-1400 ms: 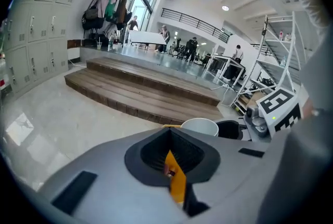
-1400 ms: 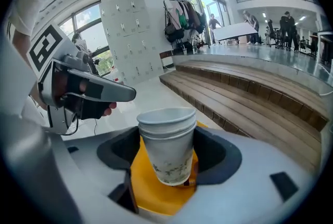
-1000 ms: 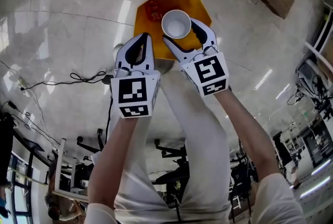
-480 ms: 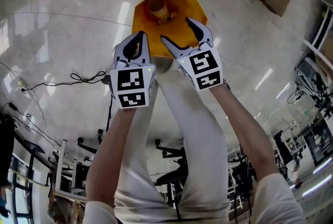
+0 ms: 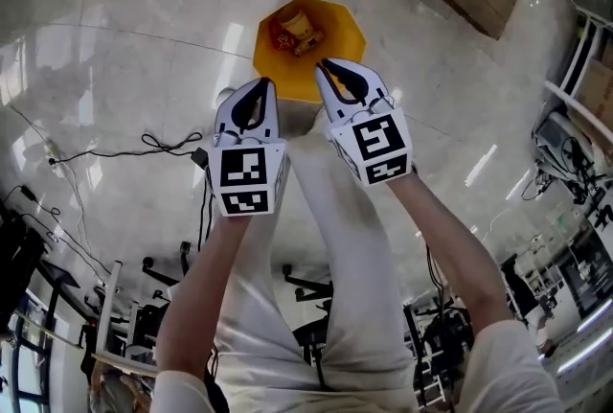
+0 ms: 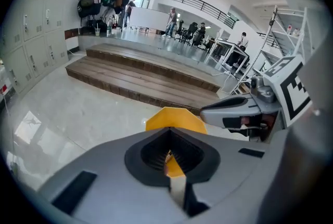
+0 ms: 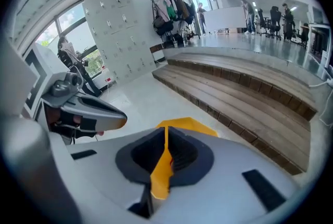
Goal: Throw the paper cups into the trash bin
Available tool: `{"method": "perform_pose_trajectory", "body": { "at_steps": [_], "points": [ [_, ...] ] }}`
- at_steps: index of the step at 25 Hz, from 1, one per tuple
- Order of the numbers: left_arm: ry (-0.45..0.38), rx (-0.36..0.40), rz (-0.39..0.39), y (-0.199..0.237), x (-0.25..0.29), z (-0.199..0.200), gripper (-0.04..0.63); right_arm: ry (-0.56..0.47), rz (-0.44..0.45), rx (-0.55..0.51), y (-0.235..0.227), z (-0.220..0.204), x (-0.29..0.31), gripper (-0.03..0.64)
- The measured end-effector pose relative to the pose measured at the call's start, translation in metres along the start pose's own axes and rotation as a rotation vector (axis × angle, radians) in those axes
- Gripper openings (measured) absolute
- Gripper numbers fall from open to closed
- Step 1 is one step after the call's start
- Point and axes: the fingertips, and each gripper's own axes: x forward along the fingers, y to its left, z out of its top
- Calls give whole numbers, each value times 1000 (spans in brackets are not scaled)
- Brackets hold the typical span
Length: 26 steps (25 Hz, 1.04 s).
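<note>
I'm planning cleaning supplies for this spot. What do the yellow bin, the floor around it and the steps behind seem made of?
The yellow bin: likely moulded plastic, uniform colour, smooth faceted walls with slight sheen. The floor: polished stone or marble-look tile, pale veining, thin joint lines, bright reflections. The steps: wood or wood-look planks, matt brown with board seams.
</note>
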Motion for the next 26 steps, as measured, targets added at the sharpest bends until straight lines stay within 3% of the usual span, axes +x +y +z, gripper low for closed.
{"method": "perform_pose_trajectory", "body": {
  "at_steps": [7,16,26],
  "points": [
    [-52,-4,1,-28,-80,69,6,-88,24,-37,34,100,-84,8],
    [-182,92,-34,-81,-200,185,5,-163,27,-65,80,202,-199,8],
    [-249,89,-80,-140,-333,254,5,-245,38,-92,135,286,-331,8]
  ]
}}
